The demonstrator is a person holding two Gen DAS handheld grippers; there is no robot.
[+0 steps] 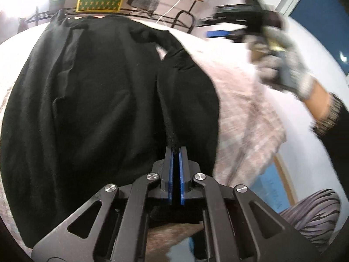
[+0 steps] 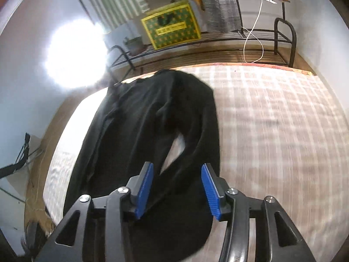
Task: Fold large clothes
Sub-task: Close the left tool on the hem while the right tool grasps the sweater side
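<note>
The large black knit garment (image 1: pixel 98 100) lies spread on the pale checked bedcover (image 2: pixel 272 120). The left gripper (image 1: pixel 176 150) has its jaws closed on a dark folded edge of it. The right gripper (image 2: pixel 177 171) hovers above with jaws apart, empty. Soft, limp and light, the garment would handle best pinched at hems or corners.

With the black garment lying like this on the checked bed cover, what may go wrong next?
1. The left gripper pinches only a thin edge of the black garment; it may slip out.
2. The right gripper is open with no cloth between its fingers, so one side would drag and crease across the checked bed cover.
</note>
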